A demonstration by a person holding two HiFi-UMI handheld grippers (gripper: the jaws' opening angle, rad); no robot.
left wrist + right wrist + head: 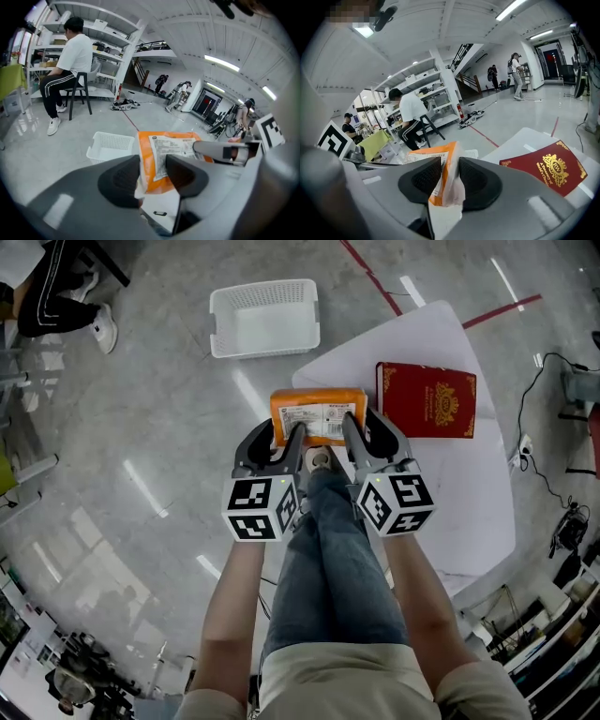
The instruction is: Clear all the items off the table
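An orange packet [317,415] with a white printed label hangs in the air over the table's near-left edge, held by both grippers. My left gripper [289,441] is shut on its left near edge, and its pads pinch the orange packet [164,157] at the left gripper [152,176]. My right gripper [358,435] is shut on the right near edge, where the packet's crumpled seam [446,183] sits between the pads of the right gripper [449,178]. A dark red book [427,399] with gold print lies flat on the white table [469,512]. The red book [548,171] lies right of my jaws.
A white plastic basket [264,317] stands on the grey floor beyond the packet, left of the table; the same basket [110,145] shows past my left jaws. A seated person [70,61] is at shelves far left. Cables [548,418] lie right of the table.
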